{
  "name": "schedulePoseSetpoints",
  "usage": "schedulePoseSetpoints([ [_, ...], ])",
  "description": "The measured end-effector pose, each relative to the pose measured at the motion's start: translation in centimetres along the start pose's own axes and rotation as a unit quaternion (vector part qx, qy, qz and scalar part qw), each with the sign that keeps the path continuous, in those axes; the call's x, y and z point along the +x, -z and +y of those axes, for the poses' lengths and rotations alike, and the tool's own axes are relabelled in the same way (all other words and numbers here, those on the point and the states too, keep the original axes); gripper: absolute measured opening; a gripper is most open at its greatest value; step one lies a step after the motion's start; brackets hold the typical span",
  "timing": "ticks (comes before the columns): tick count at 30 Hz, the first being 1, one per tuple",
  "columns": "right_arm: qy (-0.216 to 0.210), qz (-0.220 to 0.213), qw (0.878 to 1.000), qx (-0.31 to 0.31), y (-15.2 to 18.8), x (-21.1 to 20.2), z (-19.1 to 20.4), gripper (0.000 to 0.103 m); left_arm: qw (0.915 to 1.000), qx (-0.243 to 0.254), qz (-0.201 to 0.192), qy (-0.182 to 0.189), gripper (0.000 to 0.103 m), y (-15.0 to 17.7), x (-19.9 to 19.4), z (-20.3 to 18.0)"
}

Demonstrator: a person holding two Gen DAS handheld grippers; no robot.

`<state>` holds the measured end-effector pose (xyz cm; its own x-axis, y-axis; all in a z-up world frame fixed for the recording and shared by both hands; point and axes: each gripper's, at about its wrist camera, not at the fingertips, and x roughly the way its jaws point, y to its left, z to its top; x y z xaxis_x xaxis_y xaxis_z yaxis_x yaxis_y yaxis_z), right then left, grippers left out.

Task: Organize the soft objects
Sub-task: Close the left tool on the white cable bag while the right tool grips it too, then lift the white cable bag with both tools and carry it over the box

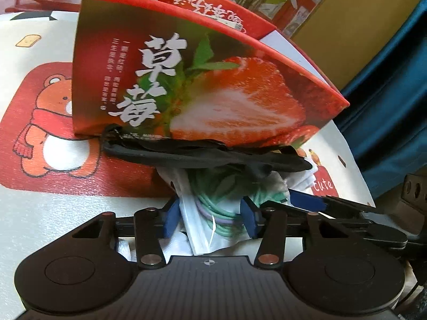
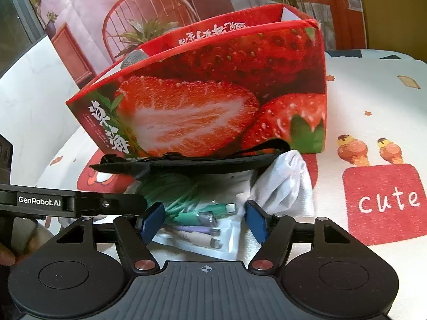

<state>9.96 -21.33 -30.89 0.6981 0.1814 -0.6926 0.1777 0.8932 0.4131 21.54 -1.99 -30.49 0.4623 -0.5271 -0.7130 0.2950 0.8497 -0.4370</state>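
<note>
The packet of coiled cables (image 2: 192,213) lies just before the strawberry box (image 2: 213,101), under a black strap (image 2: 192,162), both grippers' fingers (image 2: 152,221) standing apart around it unpressed, likely readying a lift.

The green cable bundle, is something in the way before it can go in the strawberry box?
Yes. The black strap lies across the far end of the green cable bundle, right against the near wall of the strawberry box. That tall wall also stands between them, so the bundle would have to go up over it.
</note>
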Motion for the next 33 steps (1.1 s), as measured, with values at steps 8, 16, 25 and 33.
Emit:
schedulePoseSetpoints([
  [8,-0.015,0.002,0.999,0.034,0.2,-0.8,-0.3,0.053,0.9999,0.008,-0.004,0.010,0.039,0.6,-1.1,-0.5],
  [16,-0.014,-0.011,0.999,0.028,0.1,-2.2,0.3,0.045,0.9997,0.007,-0.017,0.015,0.039,0.9,-2.8,-0.8],
  [25,-0.023,-0.027,0.999,0.011,0.0,-4.0,1.6,0.045,0.9987,-0.009,-0.043,0.025,0.039,2.0,-5.5,-1.1],
  [33,-0.030,-0.036,0.999,-0.010,0.2,-5.4,3.2,0.045,0.9973,-0.015,-0.067,0.024,0.039,2.9,-7.6,-1.4],
])
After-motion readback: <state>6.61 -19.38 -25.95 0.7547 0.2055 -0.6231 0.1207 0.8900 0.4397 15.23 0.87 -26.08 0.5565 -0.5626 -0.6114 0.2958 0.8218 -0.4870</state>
